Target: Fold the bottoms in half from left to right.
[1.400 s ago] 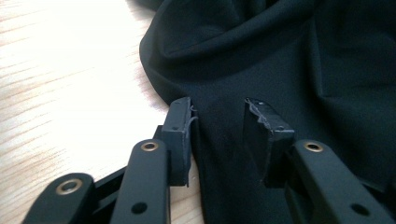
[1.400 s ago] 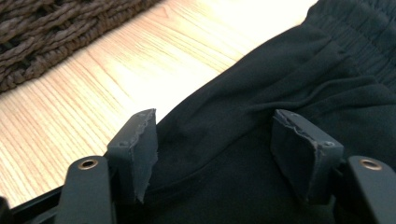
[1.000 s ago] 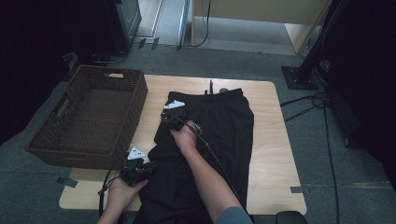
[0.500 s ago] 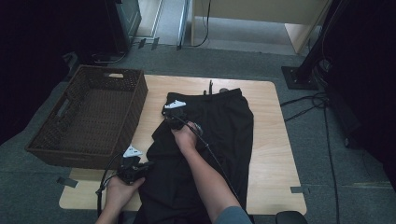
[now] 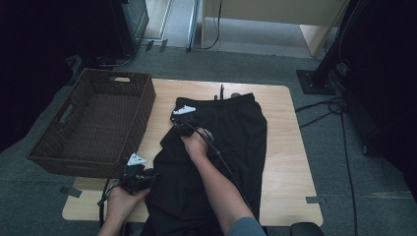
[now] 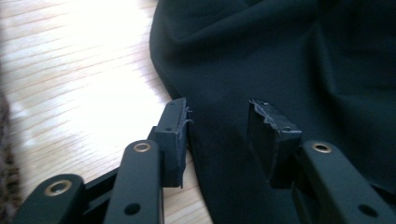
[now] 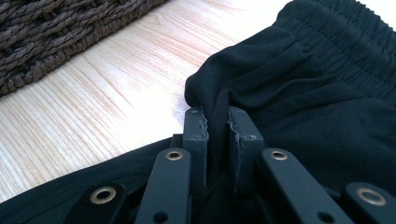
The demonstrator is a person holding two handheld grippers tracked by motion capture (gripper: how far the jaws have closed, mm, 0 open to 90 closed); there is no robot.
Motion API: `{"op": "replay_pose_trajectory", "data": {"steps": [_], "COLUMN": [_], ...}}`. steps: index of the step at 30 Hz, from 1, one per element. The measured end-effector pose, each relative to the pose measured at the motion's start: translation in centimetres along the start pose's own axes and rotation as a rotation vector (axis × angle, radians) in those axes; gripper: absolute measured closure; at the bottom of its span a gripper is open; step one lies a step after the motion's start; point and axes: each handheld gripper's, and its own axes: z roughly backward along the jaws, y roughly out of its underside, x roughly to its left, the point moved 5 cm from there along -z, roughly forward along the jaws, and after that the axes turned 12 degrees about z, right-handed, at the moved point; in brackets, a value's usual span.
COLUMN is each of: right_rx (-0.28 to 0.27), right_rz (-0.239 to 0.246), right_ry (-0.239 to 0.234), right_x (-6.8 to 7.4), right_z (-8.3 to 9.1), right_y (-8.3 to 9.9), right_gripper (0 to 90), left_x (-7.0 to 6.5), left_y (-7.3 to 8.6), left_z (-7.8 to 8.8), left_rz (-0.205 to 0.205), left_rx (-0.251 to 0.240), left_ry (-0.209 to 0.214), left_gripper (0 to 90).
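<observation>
Black shorts (image 5: 221, 147) lie flat on the wooden table (image 5: 285, 147), w/ a wicker basket (image 5: 93, 123) just beside them at the table's left edge. Right gripper (image 7: 217, 122) has its fingers clamped on a fold of cloth near the waistband. Left gripper (image 6: 217, 122) sits at the shorts' near-left edge, fingers apart & just been opening, cloth between them but not pinched.

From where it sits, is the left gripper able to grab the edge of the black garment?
Probably yes. The left gripper has just opened, jaws apart and straddling the black garment edge on the table, with nothing between them but fabric. Closing should catch it.
</observation>
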Motion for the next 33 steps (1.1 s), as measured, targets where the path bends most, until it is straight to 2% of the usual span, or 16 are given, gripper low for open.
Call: {"op": "replay_pose_trajectory", "data": {"steps": [7, 11, 13, 15, 17, 18, 20, 22, 24, 25, 28, 30, 32, 33], "right_rx": [0.002, 0.001, 0.0, -0.002, -0.002, -0.005, 0.003, 0.006, -0.024, -0.029, -0.026, -0.027, -0.038, -0.033], "right_rz": [0.0, 0.0, -0.001, -0.004, -0.041, -0.08, -0.158, -0.202, -0.227, -0.223, -0.154, -0.085, -0.057, -0.036], "right_ry": [-0.001, 0.002, 0.002, 0.002, -0.004, -0.009, -0.031, -0.049, -0.055, -0.062, -0.066, -0.054, -0.058, -0.066], "right_x": [-0.1, 0.0, 0.0, 0.0, -0.1, -0.2, -0.5, -0.7, -0.6, -0.5, 0.3, 1.0, 1.4, 1.7], "right_z": [0.0, 0.0, 0.0, 0.0, 0.0, 0.0, -0.1, 0.0, 0.1, 0.2, 0.5, 0.8, 1.3, 1.4], "right_y": [0.0, 0.0, 0.0, 0.0, 0.0, 0.0, -0.2, -0.5, -1.5, -2.2, -4.1, -5.7, -6.9, -7.6], "right_gripper": [79.2, 79.3, 79.4, 79.5, 80.6, 81.8, 83.6, 84.1, 84.3, 84.3, 84.2, 84.2, 84.1, 84.1], "left_x": [0.1, -0.6, -0.9, -0.9, -0.6, -0.5, -0.5, -0.8, -1.1, -1.3, -1.9, -2.3, -2.9, -3.0], "left_y": [0.1, 0.2, 0.3, 0.3, 0.2, 0.1, 0.0, -0.4, -1.0, -1.4, -2.1, -2.7, -3.3, -3.4], "left_z": [-0.1, -0.5, -0.7, -0.8, -0.8, -0.8, -0.3, 0.7, 1.9, 2.6, 3.9, 5.1, 6.1, 6.1], "left_rz": [0.027, -0.006, -0.014, -0.001, 0.035, 0.051, 0.057, 0.04, 0.019, 0.021, 0.004, -0.002, -0.02, -0.029], "left_rx": [-0.013, -0.008, -0.007, -0.001, 0.008, 0.009, -0.004, -0.032, -0.059, -0.077, -0.1, -0.118, -0.143, -0.14], "left_ry": [0.019, 0.044, 0.042, 0.05, 0.069, 0.074, 0.077, 0.088, 0.084, 0.094, 0.105, 0.121, 0.13, 0.13], "left_gripper": [57.9, 71.7, 78.1, 84.5, 88.9, 89.5, 89.9, 89.9, 89.9, 89.9, 89.9, 89.9, 89.8, 89.9]}}
